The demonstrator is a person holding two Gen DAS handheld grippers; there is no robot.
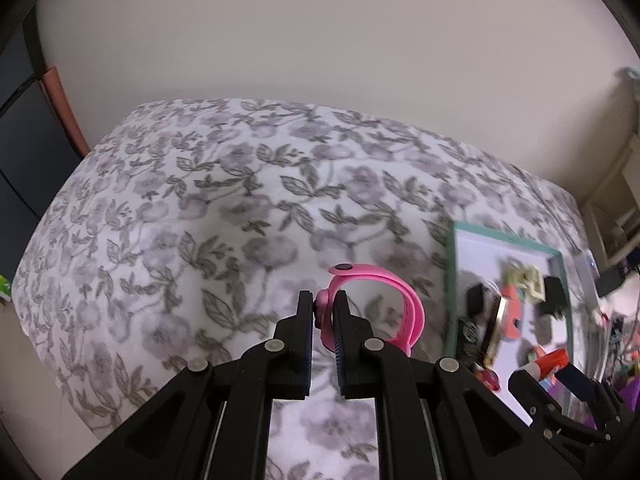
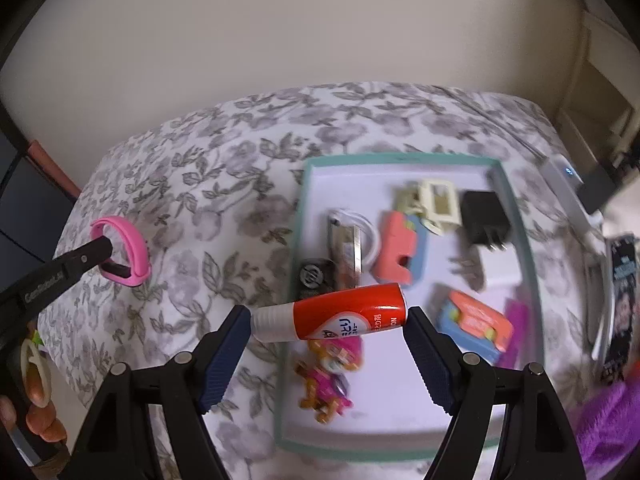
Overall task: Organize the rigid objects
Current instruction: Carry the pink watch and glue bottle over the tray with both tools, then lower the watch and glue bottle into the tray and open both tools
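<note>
Left tongs (image 1: 325,312) clamped on pink band (image 1: 400,300), right tongs (image 2: 328,328) gripping glue stick (image 2: 344,316); tray (image 2: 400,159) contents blurred.

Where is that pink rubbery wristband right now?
The pink rubbery wristband is pinched in the left claw, held above the floral bedspread, left of the teal-rimmed tray in both views.

The black arm of the left gripper (image 2: 106,249), at the left in the right wrist view, carries pale lettering too blurred to spell out with certainty. A round black object (image 2: 314,276) at the near left of the tray (image 2: 400,159) bears the "hp" logo. The red and white tube (image 2: 332,317) held across the right gripper (image 2: 329,338) shows Japanese characters and "NO", seen upside down.
</note>
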